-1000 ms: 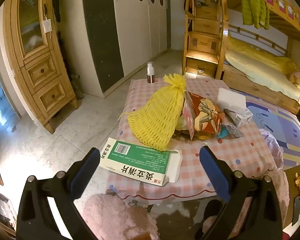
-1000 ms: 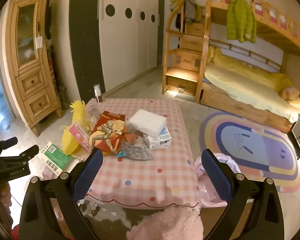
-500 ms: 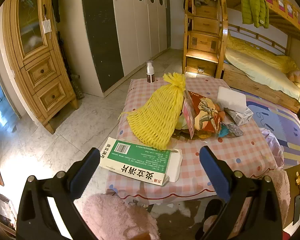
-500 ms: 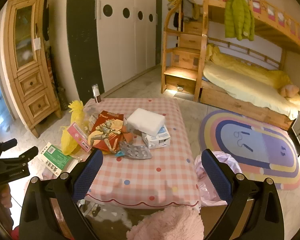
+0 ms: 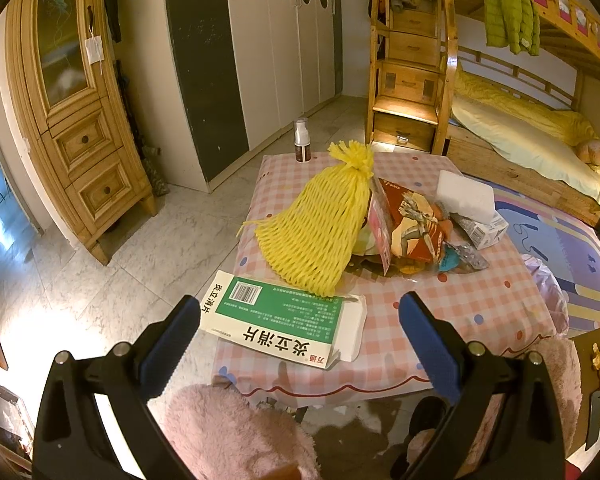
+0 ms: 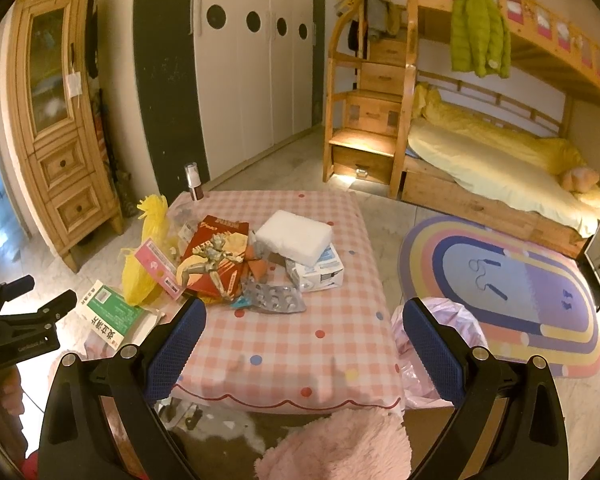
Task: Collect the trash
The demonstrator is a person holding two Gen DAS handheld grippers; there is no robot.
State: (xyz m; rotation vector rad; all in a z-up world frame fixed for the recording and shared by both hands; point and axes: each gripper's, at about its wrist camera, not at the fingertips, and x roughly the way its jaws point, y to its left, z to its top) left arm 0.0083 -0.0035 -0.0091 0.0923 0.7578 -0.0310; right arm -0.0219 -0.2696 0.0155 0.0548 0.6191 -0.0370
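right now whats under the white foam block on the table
The white foam block rests on a crumpled white carton with blue print, whose front sticks out from below. Whatever lies further beneath, between carton and checked tablecloth, is covered.

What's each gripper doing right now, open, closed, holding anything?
Left gripper: open, holding nothing, above the green medicine box.
Right gripper: open, holding nothing, above the checked table.
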